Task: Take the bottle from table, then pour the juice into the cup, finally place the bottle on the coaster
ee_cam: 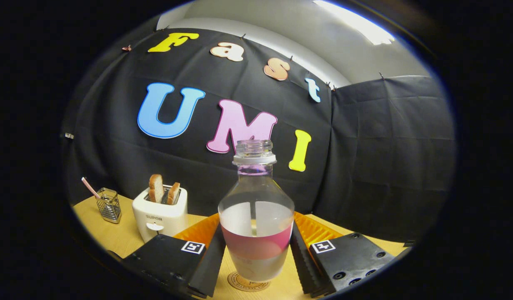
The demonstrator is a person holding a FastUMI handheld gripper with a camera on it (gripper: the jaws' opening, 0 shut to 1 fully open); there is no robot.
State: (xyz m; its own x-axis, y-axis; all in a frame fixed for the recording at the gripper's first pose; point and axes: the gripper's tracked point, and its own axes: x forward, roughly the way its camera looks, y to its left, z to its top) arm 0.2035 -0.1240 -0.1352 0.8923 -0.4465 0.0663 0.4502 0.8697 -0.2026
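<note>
A clear, uncapped bottle [256, 216] with a pink label band and cloudy juice stands upright between my fingers. My gripper [256, 237] is shut on the bottle, one pad pressing on each side of its lower body. Right under the bottle's base lies a round tan coaster [245, 285], partly hidden by the bottle; I cannot tell whether the base rests on it or hovers just above.
The wooden table [110, 233] stretches ahead. Beyond the left finger stands a white toaster [158, 214] with two bread slices in it. Further left is a small wire holder [108, 204] with a striped stick. Black cloth walls close the booth behind.
</note>
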